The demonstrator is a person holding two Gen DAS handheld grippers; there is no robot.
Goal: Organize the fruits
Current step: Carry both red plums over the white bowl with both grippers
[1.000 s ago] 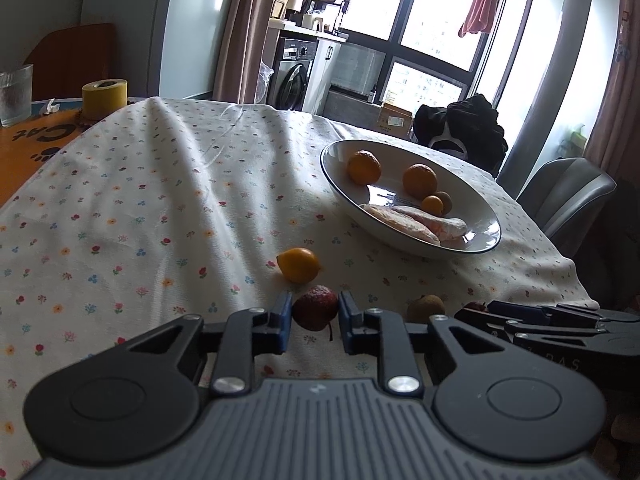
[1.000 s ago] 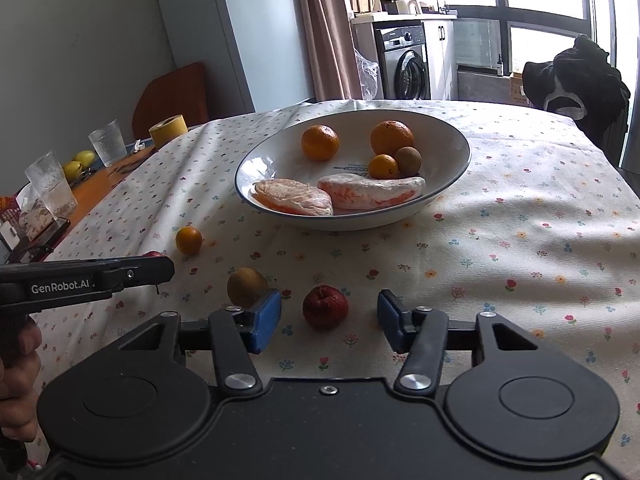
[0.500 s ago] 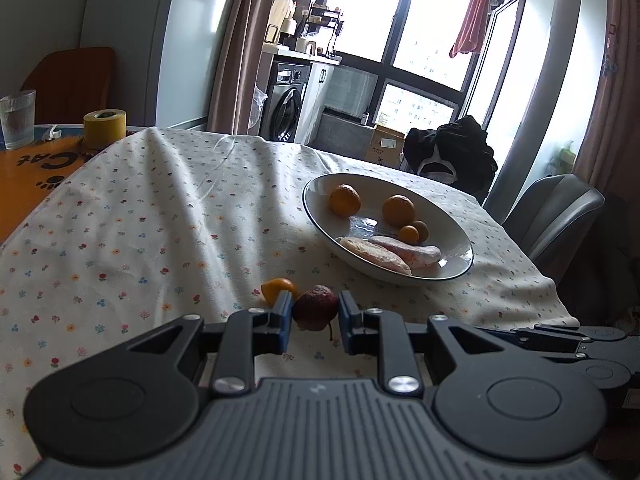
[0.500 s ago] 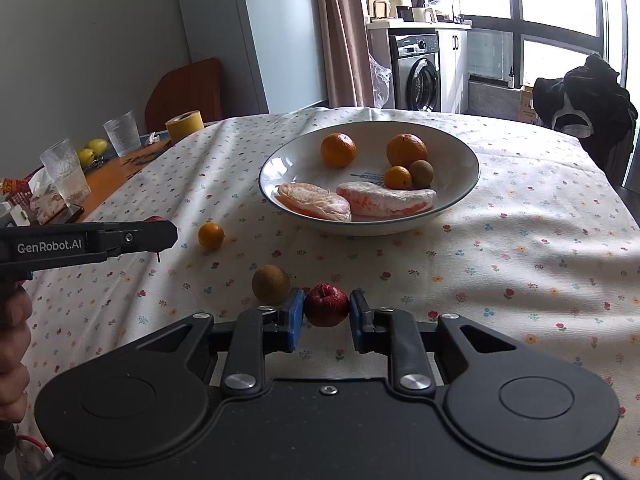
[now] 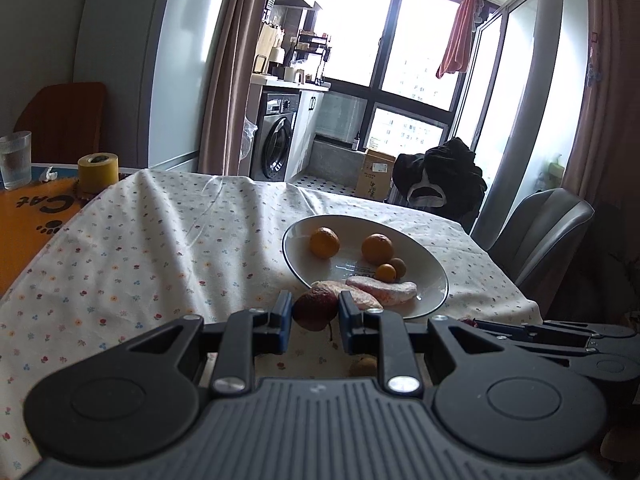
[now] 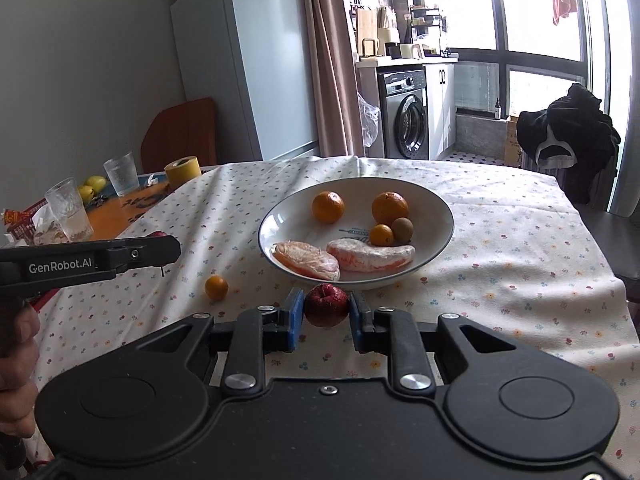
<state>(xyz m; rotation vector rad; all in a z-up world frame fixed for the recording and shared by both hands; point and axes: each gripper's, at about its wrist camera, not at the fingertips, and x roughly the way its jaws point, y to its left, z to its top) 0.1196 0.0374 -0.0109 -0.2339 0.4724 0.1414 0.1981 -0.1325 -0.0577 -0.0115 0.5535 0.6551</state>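
While both grippers hang above the near edge of the table, each one has a fruit pinched between its blue pads: the left gripper [image 5: 311, 312] is clamped on a dark red lychee [image 5: 315, 309] whose thin stem dangles below it, and the right gripper [image 6: 326, 307] squeezes a small red fruit [image 6: 326, 305] with a dimpled top, both fruits lifted clear of the floral tablecloth [image 6: 520, 264]. Just beyond the two held fruits sits the white bowl [image 6: 436, 204], and what a haul in there: two oranges [image 6: 328, 207] toward the back, a little kumquat [image 6: 381, 235] touching a brown kiwi [image 6: 402, 227], and two wrapped pinkish pieces [image 6: 370, 257] lying along the near side. Out on the cloth, left of the bowl, a lone kumquat [image 6: 216, 287] waits on its own, and in the left wrist view another brown fruit [image 5: 362, 366] peeks out under the gripper's fingers. From the right wrist view the left gripper shows side-on with its GenRobot.AI lettering, a hand [image 6: 16, 344] wrapped around its handle at the frame edge. Further out, past the cloth's edge, the orange tabletop carries a yellow tape roll [image 6: 183, 170], drinking glasses [image 6: 120, 173] and a couple of yellow-green fruits [image 6: 94, 184], and a black garment [image 6: 568, 136] is draped over a chair by the window
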